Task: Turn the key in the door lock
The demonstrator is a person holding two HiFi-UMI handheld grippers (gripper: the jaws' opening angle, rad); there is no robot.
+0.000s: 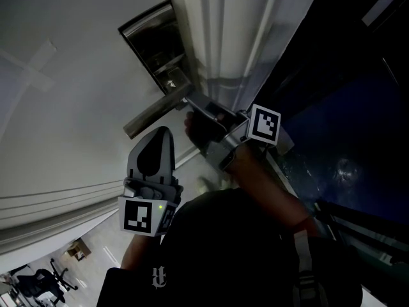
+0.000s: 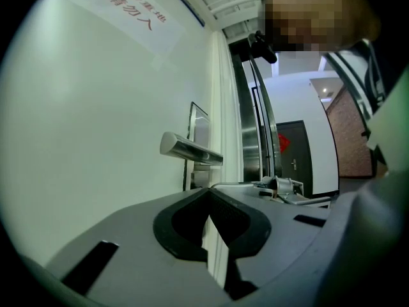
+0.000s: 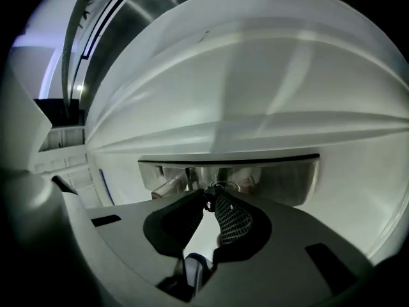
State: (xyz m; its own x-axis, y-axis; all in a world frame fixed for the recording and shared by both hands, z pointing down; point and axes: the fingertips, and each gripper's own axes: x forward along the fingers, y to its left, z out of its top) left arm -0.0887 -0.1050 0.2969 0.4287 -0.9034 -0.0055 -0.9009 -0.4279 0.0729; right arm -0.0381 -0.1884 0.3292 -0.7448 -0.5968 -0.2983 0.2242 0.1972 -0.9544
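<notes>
A white door carries a steel lock plate (image 1: 148,36) with a lever handle (image 1: 153,115). My right gripper (image 1: 186,102) reaches in just below the handle at the plate. In the right gripper view the right gripper (image 3: 209,200) is shut on a small dark key (image 3: 208,197) with a thin wire ring, right against the lock plate (image 3: 281,176). The head view hides the key. My left gripper (image 1: 163,133) hangs under the handle, apart from the door, shut with nothing in it. The left gripper view shows the left gripper (image 2: 208,190), the handle (image 2: 190,150) and the right gripper's body (image 2: 284,189).
A paper sign with red print (image 2: 124,8) is stuck high on the door. The door frame (image 1: 220,37) and a dark glass panel (image 1: 345,139) lie to the right. Down the corridor stands a dark door (image 2: 291,152). An office chair (image 1: 48,277) is far below.
</notes>
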